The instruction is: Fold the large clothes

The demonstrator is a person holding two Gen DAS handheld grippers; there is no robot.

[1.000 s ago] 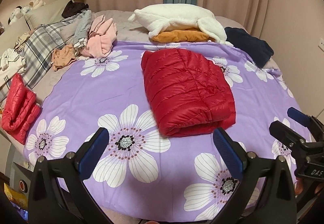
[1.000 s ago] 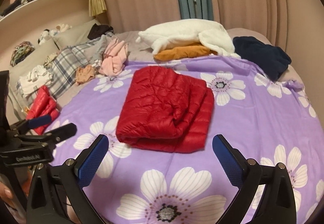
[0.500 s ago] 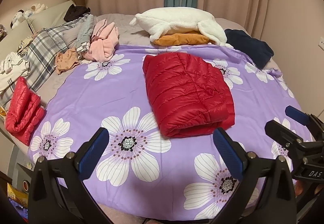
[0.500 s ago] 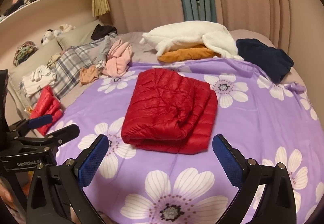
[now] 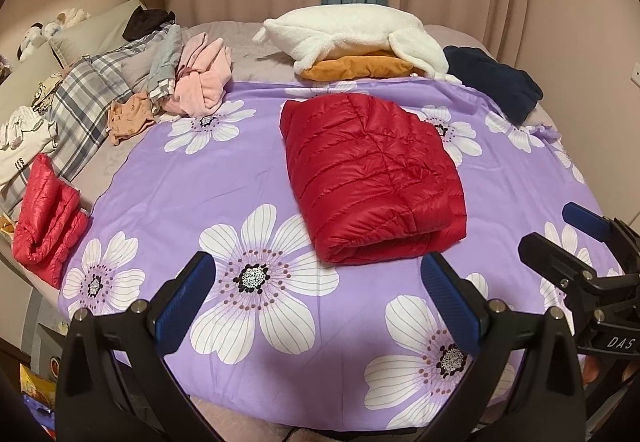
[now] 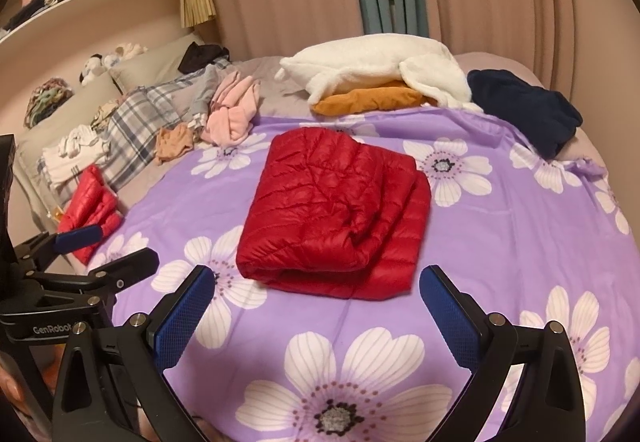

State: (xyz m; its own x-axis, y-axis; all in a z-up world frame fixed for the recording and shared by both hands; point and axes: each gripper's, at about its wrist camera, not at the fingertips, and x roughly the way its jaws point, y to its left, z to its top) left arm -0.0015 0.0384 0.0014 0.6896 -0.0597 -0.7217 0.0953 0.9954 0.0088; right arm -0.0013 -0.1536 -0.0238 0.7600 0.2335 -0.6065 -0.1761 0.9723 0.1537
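The left gripper (image 5: 316, 300) was wide open and empty above the purple flowered sheet (image 5: 208, 182). The folded red jacket (image 5: 370, 176) lay at the sheet's centre, ahead of both grippers. The right gripper (image 6: 316, 308) was likewise open and empty.

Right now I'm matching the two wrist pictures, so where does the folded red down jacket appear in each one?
Left wrist: folded red down jacket sits right of centre on the purple floral sheet.
Right wrist: it lies centred, slightly left.
Shared landmark: the white fleece pile behind it.
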